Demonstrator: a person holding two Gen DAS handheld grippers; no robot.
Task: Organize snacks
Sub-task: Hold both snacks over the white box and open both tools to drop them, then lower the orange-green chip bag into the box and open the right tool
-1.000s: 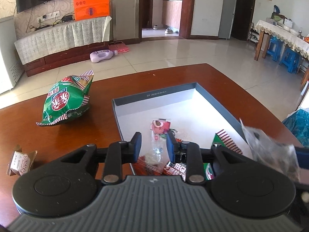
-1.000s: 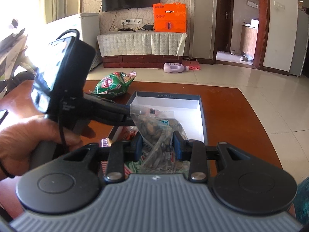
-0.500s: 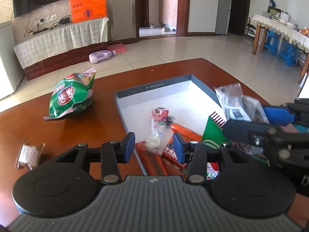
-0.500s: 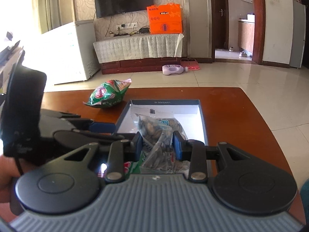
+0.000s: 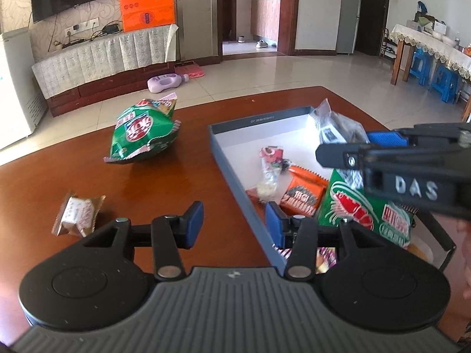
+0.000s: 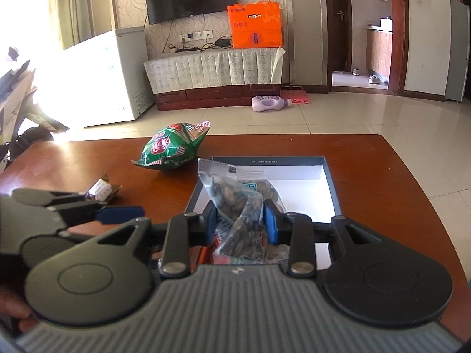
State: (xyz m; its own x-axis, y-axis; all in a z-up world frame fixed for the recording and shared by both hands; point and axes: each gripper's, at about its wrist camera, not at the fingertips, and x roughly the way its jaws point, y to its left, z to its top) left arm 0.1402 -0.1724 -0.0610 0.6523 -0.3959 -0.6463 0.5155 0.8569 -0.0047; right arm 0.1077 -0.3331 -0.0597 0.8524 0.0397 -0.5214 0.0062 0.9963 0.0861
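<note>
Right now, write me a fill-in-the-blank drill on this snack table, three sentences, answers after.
1. The right gripper is shut on a clear bag of ____.
2. The puffy green snack bag lies on the wooden table, ____ the grey box.
3. The left gripper has ____ between its opening jaws.

Missing words: seeds; outside; nothing

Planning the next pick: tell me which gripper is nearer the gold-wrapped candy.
Left. The left gripper hovers just right of the candy; the right gripper holds a seed bag over the box.
</note>
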